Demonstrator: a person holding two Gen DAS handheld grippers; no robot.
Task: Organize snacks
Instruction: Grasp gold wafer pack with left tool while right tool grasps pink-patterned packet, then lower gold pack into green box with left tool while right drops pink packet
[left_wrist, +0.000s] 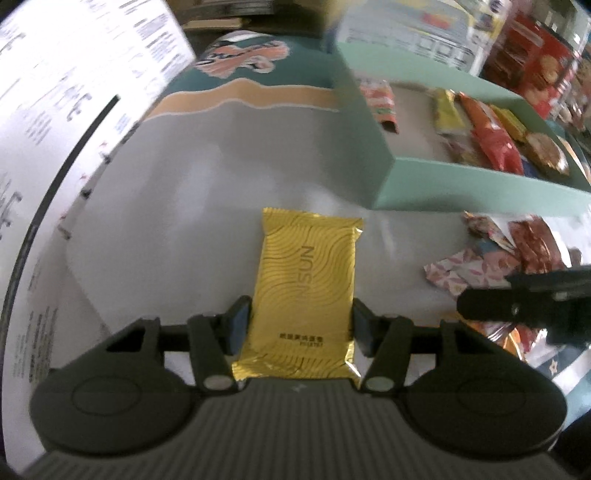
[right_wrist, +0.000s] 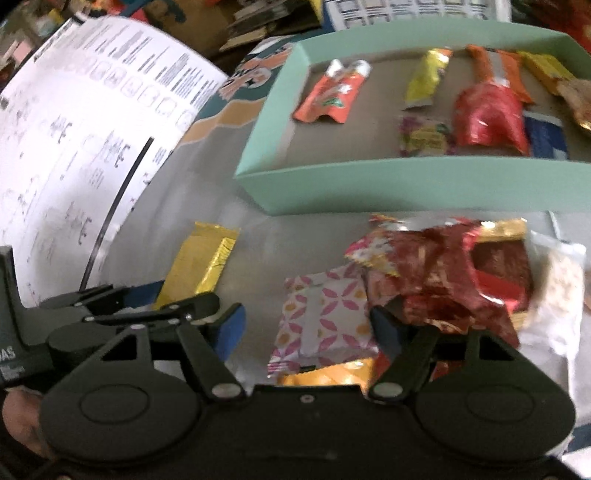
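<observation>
A gold snack packet lies on the grey table surface between the blue pads of my left gripper, which is shut on its sides. The packet also shows in the right wrist view, with the left gripper beside it. My right gripper is open over a pink-patterned white packet, next to a pile of red and gold wrappers. A mint-green box holds several snacks and also shows in the left wrist view.
A large white printed sheet or box stands along the left. A teal and tan patterned mat lies behind. Red biscuit boxes and other packaging stand at the back right. Loose wrappers lie right of the gold packet.
</observation>
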